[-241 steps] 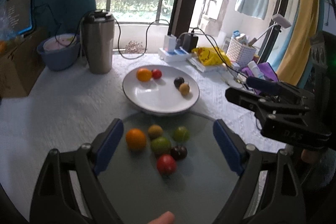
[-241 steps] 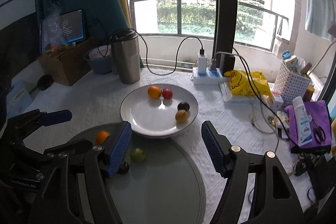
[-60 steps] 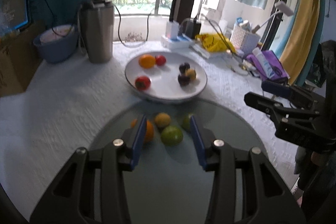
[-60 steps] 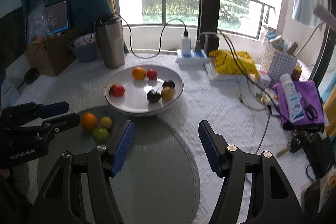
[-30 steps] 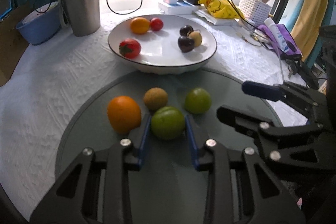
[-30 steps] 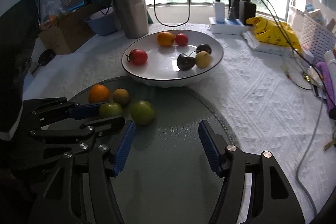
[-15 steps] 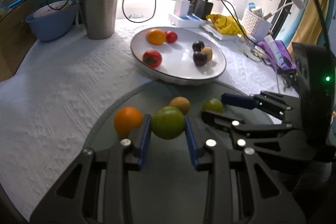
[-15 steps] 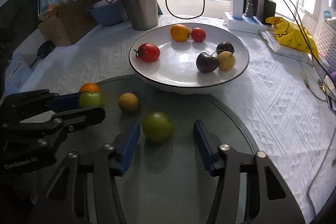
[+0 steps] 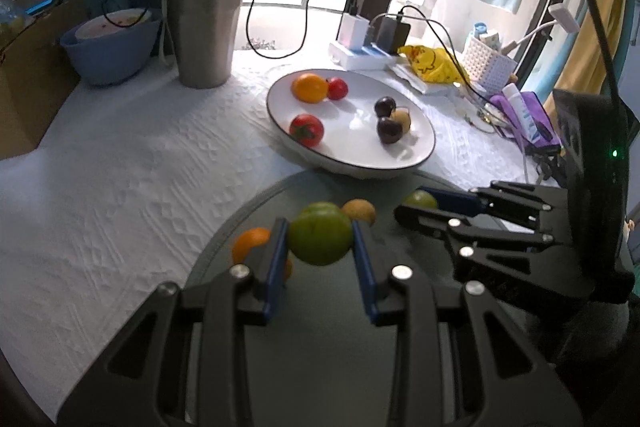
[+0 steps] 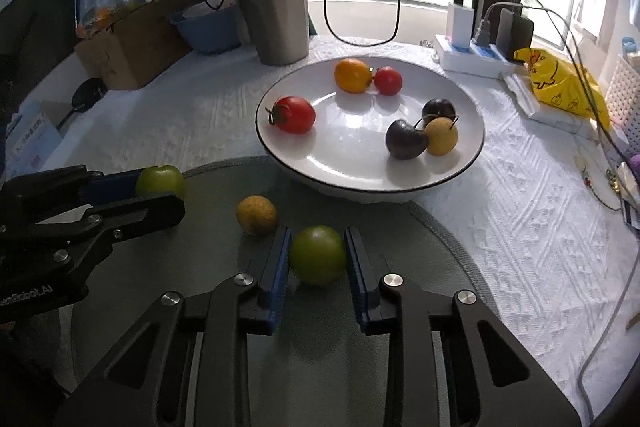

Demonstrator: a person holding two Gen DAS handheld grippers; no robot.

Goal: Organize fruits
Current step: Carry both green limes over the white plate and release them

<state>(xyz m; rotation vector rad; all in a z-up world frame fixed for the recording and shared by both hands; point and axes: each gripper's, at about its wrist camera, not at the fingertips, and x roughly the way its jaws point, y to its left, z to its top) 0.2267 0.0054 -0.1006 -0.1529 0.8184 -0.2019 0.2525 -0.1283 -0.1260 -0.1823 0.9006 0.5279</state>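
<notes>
My left gripper (image 9: 320, 241) is shut on a green fruit (image 9: 320, 233) and holds it above the grey round mat (image 9: 320, 367); the gripper also shows in the right wrist view (image 10: 156, 193). My right gripper (image 10: 317, 259) is closed around a second green fruit (image 10: 318, 254) that rests on the mat (image 10: 400, 367). A brown fruit (image 10: 256, 215) and an orange (image 9: 250, 243) lie on the mat. The white plate (image 10: 360, 179) holds an orange fruit (image 10: 352, 75), two red tomatoes (image 10: 295, 115), two dark plums (image 10: 405, 139) and a yellow fruit (image 10: 441, 135).
A steel tumbler (image 10: 274, 3), a blue bowl (image 10: 208, 27) and a cardboard box (image 10: 132, 43) stand at the back left. A power strip (image 10: 472, 57) with cables, a yellow bag (image 10: 560, 83) and a white basket (image 9: 488, 61) are at the back right.
My left gripper has lifted its green fruit off the mat. My right gripper has moved forward and closed its fingers onto the second green fruit.
</notes>
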